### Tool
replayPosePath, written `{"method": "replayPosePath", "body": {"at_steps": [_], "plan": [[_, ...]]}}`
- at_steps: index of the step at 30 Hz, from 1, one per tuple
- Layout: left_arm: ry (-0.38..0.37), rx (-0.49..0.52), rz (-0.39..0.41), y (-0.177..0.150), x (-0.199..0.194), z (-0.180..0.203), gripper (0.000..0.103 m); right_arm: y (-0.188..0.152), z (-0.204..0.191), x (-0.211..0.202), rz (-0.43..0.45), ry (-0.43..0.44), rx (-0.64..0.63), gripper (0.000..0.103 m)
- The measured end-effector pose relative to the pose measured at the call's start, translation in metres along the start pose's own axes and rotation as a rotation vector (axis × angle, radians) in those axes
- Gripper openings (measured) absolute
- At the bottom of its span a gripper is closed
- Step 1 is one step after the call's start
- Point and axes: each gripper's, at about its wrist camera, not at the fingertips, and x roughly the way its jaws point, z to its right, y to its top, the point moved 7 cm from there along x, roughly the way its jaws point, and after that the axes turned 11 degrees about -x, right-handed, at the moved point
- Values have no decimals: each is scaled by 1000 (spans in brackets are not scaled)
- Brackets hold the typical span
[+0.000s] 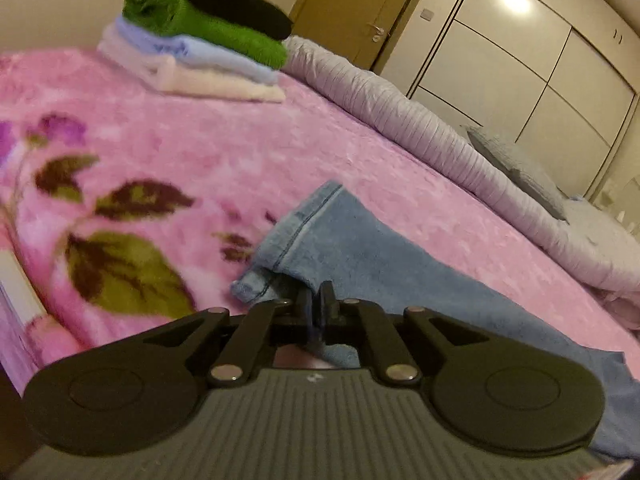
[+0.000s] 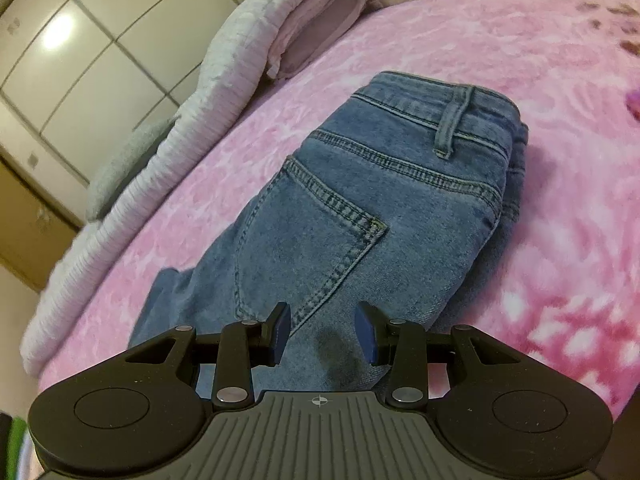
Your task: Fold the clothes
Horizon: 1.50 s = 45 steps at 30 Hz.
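My left gripper (image 1: pixel 316 304) pinches the jeans (image 1: pixel 360 248) leg near its hem, on the pink blanket (image 1: pixel 200 140). My right gripper (image 2: pixel 324 330) hangs open above the seat. Next I carry the hem over.

I see my left gripper (image 1: pixel 318 300) as matte black plastic: two round lobes, silver rivets on the linkage arms, a ribbed grey centre plate. My right gripper (image 2: pixel 324 330) matches, with dark blue finger pads (image 2: pixel 367 330) and a small crosshair mark.
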Motion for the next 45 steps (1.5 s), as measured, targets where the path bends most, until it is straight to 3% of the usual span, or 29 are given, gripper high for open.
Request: {"method": "replayPosePath", "body": {"at_steps": [2, 5, 7, 10, 14, 17, 20, 26, 28, 29, 32, 34, 38, 45], "plan": [[-7, -34, -29, 4, 1, 1, 1, -1, -12, -4, -7, -14, -110, 40], [-18, -54, -61, 5, -1, -3, 3, -17, -61, -16, 21, 19, -433, 40], [-16, -48, -70, 6, -3, -5, 3, -51, -113, -22, 20, 88, -730, 40], [-23, -67, -72, 6, -3, -9, 4, -128, -193, -25, -1, 244, -1135, 39], [-41, -86, -87, 8, -1, -10, 5, -214, -279, -27, 36, 430, -1436, 39], [-59, -95, -104, 8, 0, -11, 6, -250, -321, -31, 80, 521, -1538, 39], [-80, -102, -116, 8, 2, -14, 6, -274, -343, -31, 123, 544, -1665, 39], [-112, -114, -122, 7, 7, -18, 5, -300, -347, -18, 226, 434, -1903, 39], [-120, -115, -121, 8, 9, -18, 5, -304, -349, -14, 248, 405, -1960, 28], [-124, -115, -121, 8, 9, -18, 5, -305, -350, -13, 252, 393, -1980, 28], [-130, -113, -121, 10, 10, -18, 5, -303, -354, -8, 252, 374, -1981, 27], [-130, -103, -121, 11, 10, -19, 2, -300, -354, -4, 242, 361, -1981, 3], [-148, -72, -100, 17, 2, -16, 1, -297, -353, -5, 243, 376, -1961, 0], [-128, 106, -49, 8, -19, -10, 1, -295, -348, -23, 218, 430, -1889, 0]]}}
